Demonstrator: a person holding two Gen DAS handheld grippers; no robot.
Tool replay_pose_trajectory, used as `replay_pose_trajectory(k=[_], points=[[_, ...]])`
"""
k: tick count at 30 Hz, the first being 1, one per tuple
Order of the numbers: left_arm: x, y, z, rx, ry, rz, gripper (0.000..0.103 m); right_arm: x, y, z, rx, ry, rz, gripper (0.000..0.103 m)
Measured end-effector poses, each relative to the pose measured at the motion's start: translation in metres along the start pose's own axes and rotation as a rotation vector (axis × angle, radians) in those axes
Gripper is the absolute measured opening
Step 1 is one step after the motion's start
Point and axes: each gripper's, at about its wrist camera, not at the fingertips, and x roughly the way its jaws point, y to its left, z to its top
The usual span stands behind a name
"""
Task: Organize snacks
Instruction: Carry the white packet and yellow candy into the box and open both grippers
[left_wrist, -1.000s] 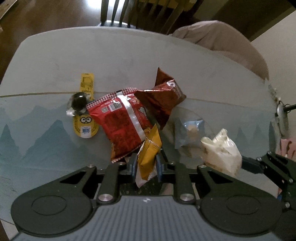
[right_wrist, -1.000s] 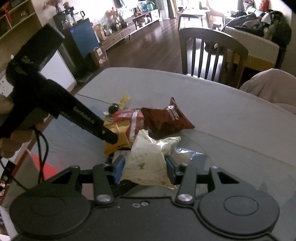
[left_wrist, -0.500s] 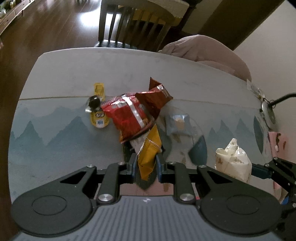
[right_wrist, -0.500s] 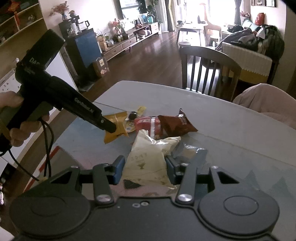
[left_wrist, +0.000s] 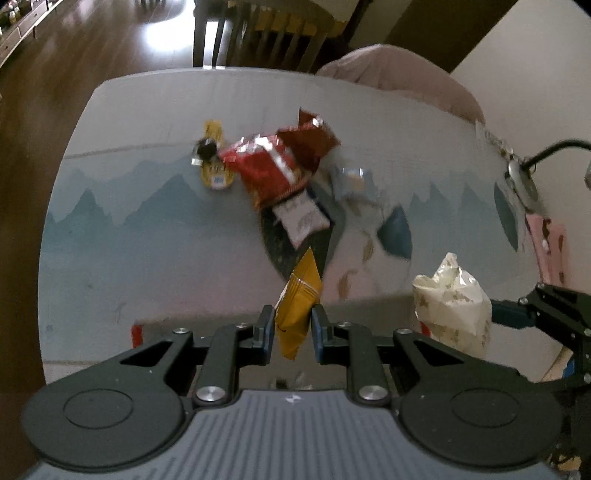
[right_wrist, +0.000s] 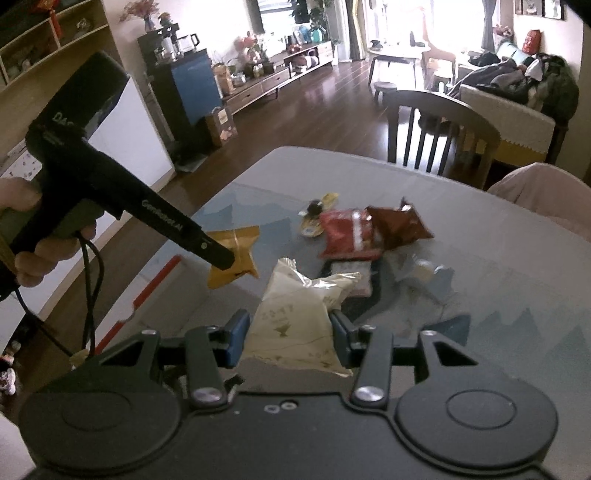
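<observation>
Snack packets are being sorted off a table (left_wrist: 155, 110); both grippers are carrying one at this moment. Left gripper (left_wrist: 293, 328) is pinching a small yellow packet (left_wrist: 297, 306) by its lower part, jaws nearly together, packet hanging clear above the table's near edge. Right gripper (right_wrist: 288, 338) is clamping a puffy cream-white bag (right_wrist: 295, 321) across its middle, jaws partly apart around the bag's bulk; in the left wrist view this same bag is showing off the near right corner.

Remaining pile is lying mid-table toward the far edge: red packet (left_wrist: 266, 173) overlapping a dark red-brown bag (left_wrist: 308, 146), a white packet (left_wrist: 301, 218) partly under the red one, a yellow minion-print pouch (left_wrist: 216, 173) with a dark round sweet (left_wrist: 205, 149) on it, and a clear-wrapped item (left_wrist: 352, 177) to the right.

Judgement: step in hand is the carry to a drop-off spot, which is not showing in either view. Both packets are being held near one end, so they are liable to swing; keeping the grips steady and moving smoothly seems advisable. The cream bag is air-filled, so squeezing harder risks crushing its contents.
</observation>
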Motion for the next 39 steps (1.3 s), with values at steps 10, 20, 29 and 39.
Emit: replay_pose_trajectory(k=[10,20,29,39], points=[[0.016,0.010,-0.061,0.023,0.076,0.004,0.020,0.024,0.039,-0.045,-0.020,0.091,0.009,0.047],[0.045,0.010,-0.101,0.043,0.153,0.028,0.020,0.057,0.067,-0.081,-0.051,0.210,-0.041,0.047],[0.063,0.004,-0.119,0.088,0.174,0.059,0.020,0.075,0.071,-0.096,-0.047,0.262,-0.082,0.047],[0.081,-0.003,-0.125,0.115,0.196,0.078,0.020,0.090,0.071,-0.106,-0.045,0.288,-0.116,0.047]])
